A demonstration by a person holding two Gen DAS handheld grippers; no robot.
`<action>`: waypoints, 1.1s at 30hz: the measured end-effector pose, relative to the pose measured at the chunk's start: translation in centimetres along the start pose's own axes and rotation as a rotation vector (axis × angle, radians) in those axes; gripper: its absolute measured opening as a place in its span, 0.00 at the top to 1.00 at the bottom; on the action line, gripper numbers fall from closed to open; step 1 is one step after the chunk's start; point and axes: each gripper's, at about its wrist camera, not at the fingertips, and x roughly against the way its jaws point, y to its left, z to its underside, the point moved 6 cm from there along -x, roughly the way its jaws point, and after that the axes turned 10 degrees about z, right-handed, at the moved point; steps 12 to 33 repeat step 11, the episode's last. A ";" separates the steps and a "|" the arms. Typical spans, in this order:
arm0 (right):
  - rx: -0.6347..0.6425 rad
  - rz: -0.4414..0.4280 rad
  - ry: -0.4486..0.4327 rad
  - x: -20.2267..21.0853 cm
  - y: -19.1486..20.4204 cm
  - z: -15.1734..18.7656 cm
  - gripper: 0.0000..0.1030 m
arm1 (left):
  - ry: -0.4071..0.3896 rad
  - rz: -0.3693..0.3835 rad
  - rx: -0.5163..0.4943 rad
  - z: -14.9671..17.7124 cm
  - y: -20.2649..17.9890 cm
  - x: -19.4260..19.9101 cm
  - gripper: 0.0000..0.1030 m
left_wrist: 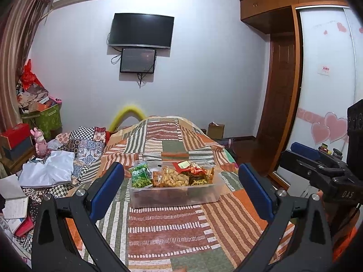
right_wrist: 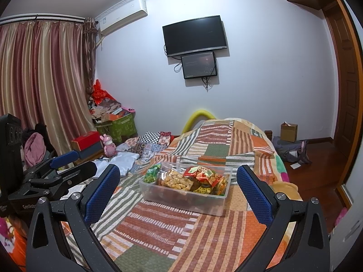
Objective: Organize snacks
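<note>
A clear plastic bin (left_wrist: 177, 196) stands on the patchwork bedspread (left_wrist: 168, 231), filled with snack packets: a green pea bag (left_wrist: 140, 175) at its left, a bag of yellow puffs (left_wrist: 172, 178) in the middle, a red packet (left_wrist: 189, 167) at the right. The bin (right_wrist: 181, 198) also shows in the right wrist view with the green bag (right_wrist: 152, 173), puffs (right_wrist: 175, 181) and red packet (right_wrist: 205, 174). My left gripper (left_wrist: 181, 192) is open and empty, short of the bin. My right gripper (right_wrist: 178, 190) is open and empty, also short of it.
The right gripper's body (left_wrist: 322, 170) hangs at the right of the left view; the left gripper's body (right_wrist: 52, 174) at the left of the right view. White cloth (left_wrist: 50, 170), books, boxes and a pink toy (left_wrist: 40, 142) clutter the bed's left side. A wardrobe (left_wrist: 326, 90) stands right.
</note>
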 end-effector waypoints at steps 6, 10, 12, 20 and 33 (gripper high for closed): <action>-0.004 0.000 0.010 -0.3 0.0 0.2 0.00 | 0.007 0.006 0.009 0.1 0.0 0.0 0.01; -0.004 0.000 0.014 -0.4 0.1 0.2 0.00 | 0.010 0.006 0.014 0.2 0.2 0.0 0.01; -0.003 0.000 0.015 -0.4 0.1 0.2 0.00 | 0.012 0.008 0.016 0.3 0.2 -0.1 0.01; -0.003 0.000 0.015 -0.4 0.1 0.2 0.00 | 0.012 0.008 0.016 0.3 0.2 -0.1 0.01; -0.003 0.000 0.015 -0.4 0.1 0.2 0.00 | 0.012 0.008 0.016 0.3 0.2 -0.1 0.01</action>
